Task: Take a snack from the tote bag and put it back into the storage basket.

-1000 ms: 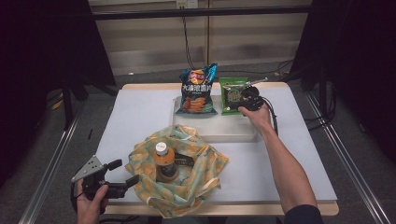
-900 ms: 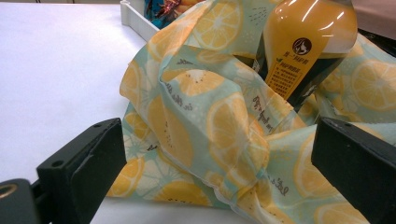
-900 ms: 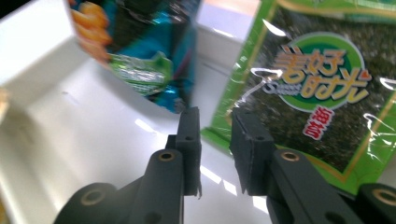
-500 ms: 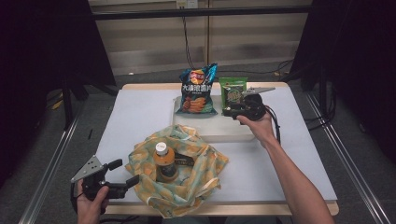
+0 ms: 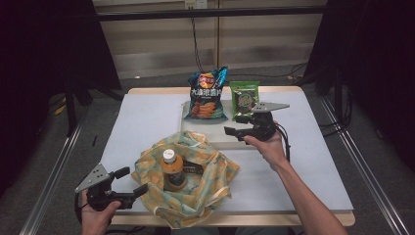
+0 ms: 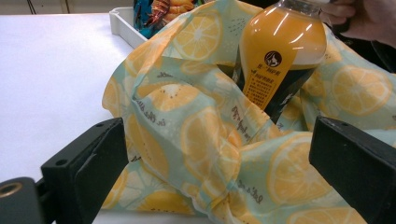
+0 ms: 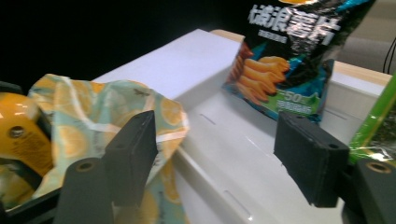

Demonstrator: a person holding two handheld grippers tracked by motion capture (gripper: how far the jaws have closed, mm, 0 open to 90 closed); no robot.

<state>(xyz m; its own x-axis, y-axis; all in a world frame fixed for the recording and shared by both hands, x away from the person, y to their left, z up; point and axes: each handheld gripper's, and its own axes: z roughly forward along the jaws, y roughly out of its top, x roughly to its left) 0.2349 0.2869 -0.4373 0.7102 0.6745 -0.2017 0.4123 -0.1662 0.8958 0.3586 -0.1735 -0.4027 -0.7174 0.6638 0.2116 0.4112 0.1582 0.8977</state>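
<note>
White bench (image 5: 147,117) top, dark room around it, cables trailing behind.

Work in hand reads as packing snacks into the lemon-print bag (image 5: 205,191), which lies slumped open at the near centre of the bench with an orange drink bottle (image 5: 172,169) standing upright inside it. Chips bag (image 5: 206,95) leans upright in the far end of a white tray (image 5: 218,137) just beyond the lemon-print bag; green snack pack (image 5: 244,98) stands just beside it, to its right.

Right gripper (image 5: 241,131) hovers over the tray's near right part, nearer of the two to both packets. Its jaws have just been opening and now stand wide with nothing between them. In the right gripper view the chips bag (image 7: 285,56) lies ahead and above the gap, long axis upright and tilted; the green pack edge sits at far right. Right forearm reaches in diagonally, wrist level, jaws pointing leftward across the tray.

Left gripper (image 5: 131,183) rests low at the bag's near-left edge, jaws wide; in the left gripper view the fabric (image 6: 210,154) bulges between them, and no pad is seen pressing on it. My reading: left is placed to steady the bag mouth.
</note>
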